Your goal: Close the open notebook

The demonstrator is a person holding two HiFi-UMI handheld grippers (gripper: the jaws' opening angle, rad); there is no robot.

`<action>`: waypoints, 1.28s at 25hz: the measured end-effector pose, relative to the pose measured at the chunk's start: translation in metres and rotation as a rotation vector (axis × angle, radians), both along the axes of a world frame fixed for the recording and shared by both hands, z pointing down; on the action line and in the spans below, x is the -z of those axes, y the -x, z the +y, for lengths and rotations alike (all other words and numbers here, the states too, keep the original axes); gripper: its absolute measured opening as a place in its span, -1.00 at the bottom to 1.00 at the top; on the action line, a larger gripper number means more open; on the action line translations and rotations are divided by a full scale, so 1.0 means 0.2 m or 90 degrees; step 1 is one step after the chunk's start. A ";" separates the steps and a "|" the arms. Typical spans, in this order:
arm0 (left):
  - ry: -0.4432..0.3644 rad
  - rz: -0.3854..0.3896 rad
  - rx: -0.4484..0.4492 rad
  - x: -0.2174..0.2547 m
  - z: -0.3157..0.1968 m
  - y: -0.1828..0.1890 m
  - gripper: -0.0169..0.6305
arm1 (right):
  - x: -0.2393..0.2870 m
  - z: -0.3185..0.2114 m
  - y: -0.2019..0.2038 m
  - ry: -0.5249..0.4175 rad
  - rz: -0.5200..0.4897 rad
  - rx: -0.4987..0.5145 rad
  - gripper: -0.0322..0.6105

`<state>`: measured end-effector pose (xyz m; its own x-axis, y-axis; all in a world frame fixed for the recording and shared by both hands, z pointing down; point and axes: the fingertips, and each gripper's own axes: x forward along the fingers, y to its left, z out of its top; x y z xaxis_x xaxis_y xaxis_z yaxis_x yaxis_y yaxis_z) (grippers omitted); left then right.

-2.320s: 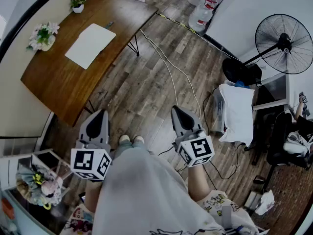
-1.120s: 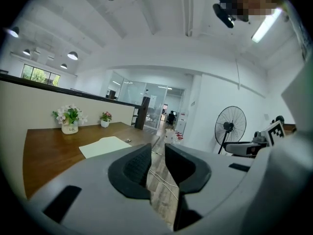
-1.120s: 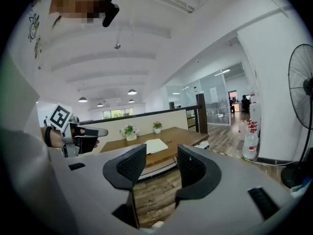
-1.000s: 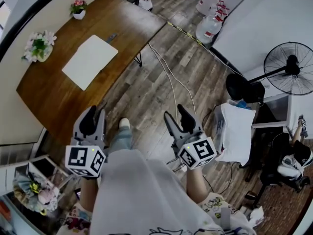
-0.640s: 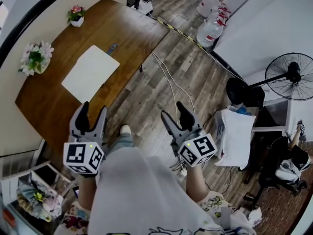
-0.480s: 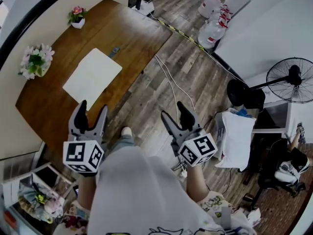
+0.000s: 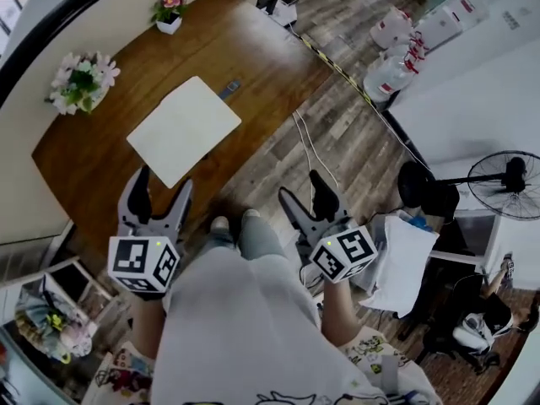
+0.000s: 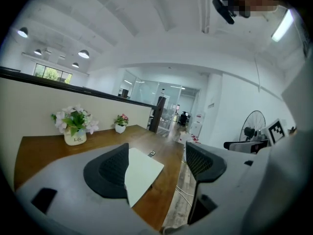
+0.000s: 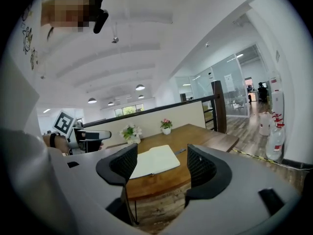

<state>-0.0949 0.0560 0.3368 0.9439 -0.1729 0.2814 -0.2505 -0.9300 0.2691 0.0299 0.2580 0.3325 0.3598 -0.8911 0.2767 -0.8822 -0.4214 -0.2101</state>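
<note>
The open notebook (image 7: 184, 129) lies flat with white pages up on the brown wooden table (image 7: 93, 159); it also shows between the jaws in the left gripper view (image 8: 142, 173) and the right gripper view (image 9: 154, 160). My left gripper (image 7: 158, 192) hangs over the table's near edge, short of the notebook. My right gripper (image 7: 304, 194) is over the floor, to the right of the table. Both have just been opening, now stand open wide, and nothing is between their jaws.
A vase of white flowers (image 7: 83, 81) and a small pink flower pot (image 7: 169, 11) stand at the table's far side. A small dark object (image 7: 229, 89) lies by the notebook. Cables (image 7: 308, 146) run across the wooden floor; water bottles (image 7: 396, 53), a fan (image 7: 506, 184) and chairs stand right.
Both grippers' jaws have opened wide. The view has shifted toward the table, so the notebook and table lie nearer the grippers than before.
</note>
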 end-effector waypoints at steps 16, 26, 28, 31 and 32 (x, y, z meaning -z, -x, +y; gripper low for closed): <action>0.034 -0.009 0.288 -0.07 -0.51 0.10 0.13 | -0.06 -0.88 -0.35 0.022 -0.004 0.265 -0.02; 0.007 -0.005 0.469 0.02 -0.68 -0.02 0.13 | -0.03 -1.35 -0.56 0.005 -0.001 0.465 -0.02; 0.004 -0.009 0.499 0.02 -0.68 -0.02 0.13 | -0.02 -1.41 -0.59 0.002 0.000 0.492 -0.02; 0.007 -0.017 0.537 0.00 -0.66 -0.01 0.13 | -0.04 -1.47 -0.61 0.002 -0.002 0.525 -0.02; 0.010 -0.018 0.547 0.00 -0.66 0.00 0.13 | -0.05 -1.48 -0.61 0.004 -0.004 0.534 -0.02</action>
<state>-0.0940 -0.0759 0.3375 0.4797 -0.8203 0.3114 -0.8731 -0.4108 0.2627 0.1522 -0.0387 0.3418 -0.4236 -0.8607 0.2823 -0.9022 0.3731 -0.2162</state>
